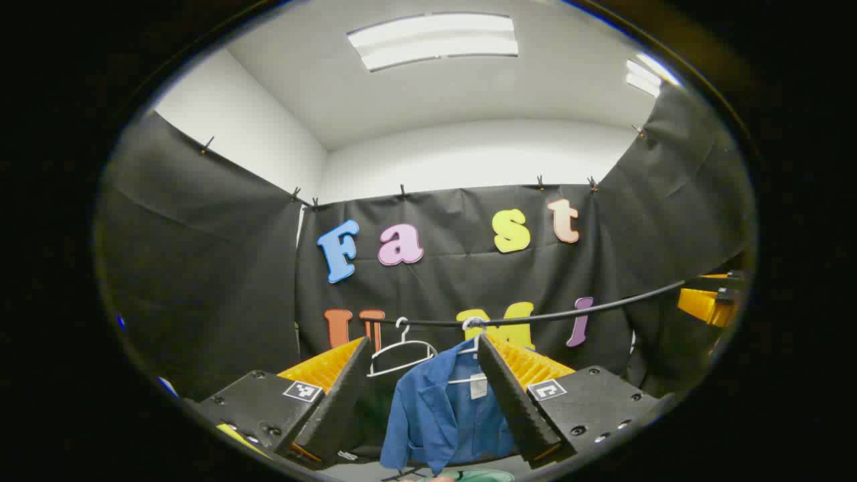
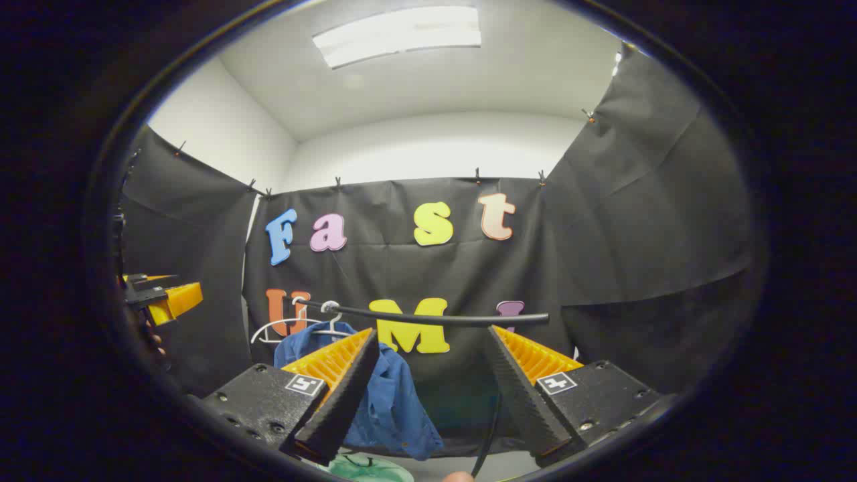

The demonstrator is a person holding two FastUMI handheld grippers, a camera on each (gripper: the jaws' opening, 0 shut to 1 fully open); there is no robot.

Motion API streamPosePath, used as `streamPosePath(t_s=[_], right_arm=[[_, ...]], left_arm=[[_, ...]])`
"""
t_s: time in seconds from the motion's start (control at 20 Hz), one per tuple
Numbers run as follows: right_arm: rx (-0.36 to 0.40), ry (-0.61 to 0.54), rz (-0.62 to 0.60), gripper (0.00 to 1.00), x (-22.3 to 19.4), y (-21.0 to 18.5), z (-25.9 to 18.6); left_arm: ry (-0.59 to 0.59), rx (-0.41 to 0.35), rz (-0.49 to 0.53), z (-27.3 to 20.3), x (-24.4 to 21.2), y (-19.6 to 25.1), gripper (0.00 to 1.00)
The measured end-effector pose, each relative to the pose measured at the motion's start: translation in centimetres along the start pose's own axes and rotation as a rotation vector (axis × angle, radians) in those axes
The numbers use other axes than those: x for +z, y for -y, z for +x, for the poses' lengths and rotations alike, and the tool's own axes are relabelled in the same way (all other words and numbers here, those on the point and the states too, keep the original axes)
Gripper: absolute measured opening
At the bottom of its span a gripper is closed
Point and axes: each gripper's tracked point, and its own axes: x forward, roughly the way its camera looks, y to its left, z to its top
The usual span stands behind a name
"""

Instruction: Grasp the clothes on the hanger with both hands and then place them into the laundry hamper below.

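Along the black rail [image 1: 535,314] hang two white hangers: a bare hanger [image 1: 402,351] and, beside it, one carrying the blue shirt [image 1: 442,415], which droops straight down, collar up, a small unreadable tag at its neck. Below it shows a green hamper rim [image 2: 371,467]. Left gripper [image 1: 425,408] and right gripper [image 2: 418,408] both gape wide, holding nothing, short of the shirt.
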Motion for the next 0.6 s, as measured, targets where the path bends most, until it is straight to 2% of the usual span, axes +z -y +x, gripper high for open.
streamPosePath(t_s=[0.25,0.4,0.6], right_arm=[[-0.027,-0.010,0.008,0.99,-0.3,-0.5,1.3],[-0.028,-0.009,-0.001,1.00,-0.6,-1.3,1.7],[-0.010,-0.023,0.008,1.00,-1.1,-2.8,2.7]], left_arm=[[0.009,-0.034,0.027,1.6,-0.5,-0.2,1.00],[0.008,-0.080,0.037,2.0,-1.0,0.3,0.99],[0.025,-0.068,0.055,2.3,-1.0,-1.1,0.98]])
